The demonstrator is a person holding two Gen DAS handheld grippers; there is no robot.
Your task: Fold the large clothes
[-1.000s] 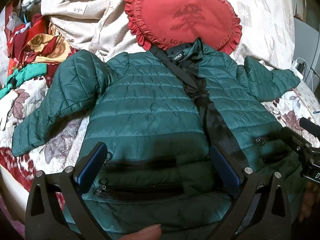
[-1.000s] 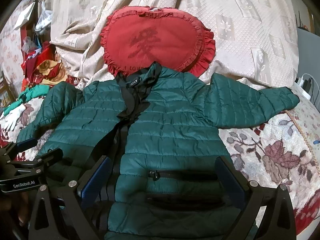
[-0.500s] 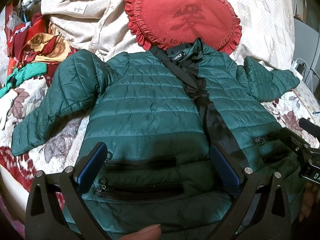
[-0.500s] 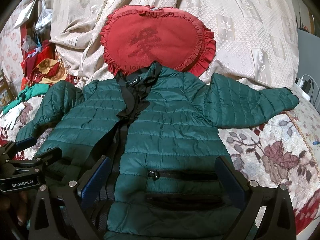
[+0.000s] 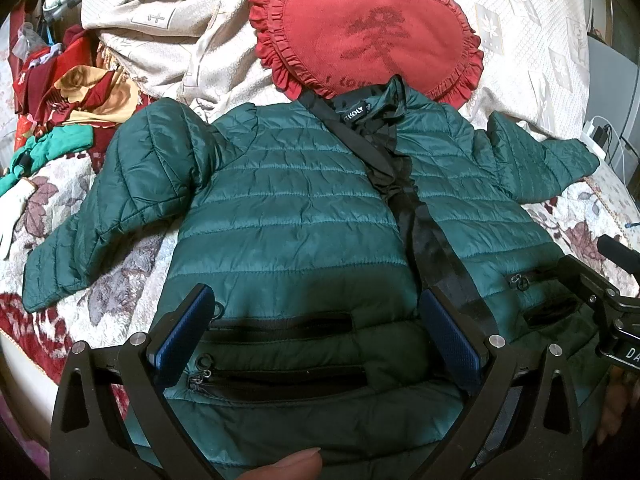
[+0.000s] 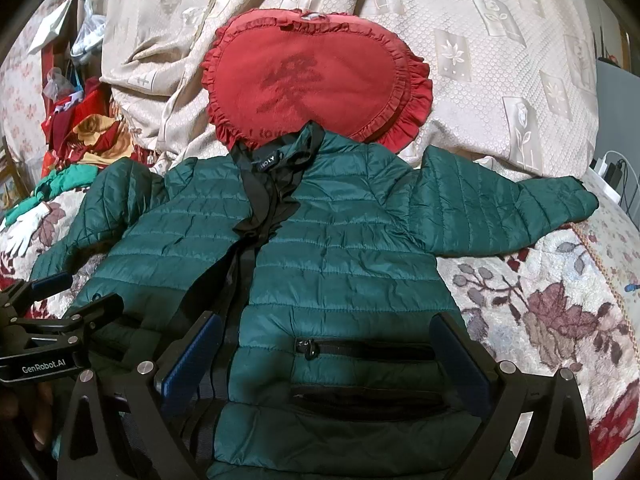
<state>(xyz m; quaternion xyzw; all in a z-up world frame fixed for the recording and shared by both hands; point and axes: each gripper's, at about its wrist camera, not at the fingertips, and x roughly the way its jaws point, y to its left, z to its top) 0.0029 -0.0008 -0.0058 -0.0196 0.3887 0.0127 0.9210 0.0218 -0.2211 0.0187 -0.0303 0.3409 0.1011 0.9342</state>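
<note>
A dark green quilted puffer jacket (image 5: 296,216) lies front-up on the bed, sleeves spread, black placket down the middle; it also shows in the right wrist view (image 6: 344,256). My left gripper (image 5: 316,320) is open, hovering over the jacket's left half above its pocket zips near the hem. My right gripper (image 6: 328,344) is open over the right half, above the pocket zip (image 6: 308,348). Each gripper shows at the edge of the other's view. Neither holds anything.
A red heart-shaped frilled cushion (image 5: 372,28) lies just beyond the collar. A cream quilted bedspread (image 6: 500,40) covers the back. A pile of red, yellow and green clothes (image 5: 60,108) sits at the left. The floral blanket (image 6: 540,300) lies under the jacket. Chargers and cables (image 6: 608,168) are far right.
</note>
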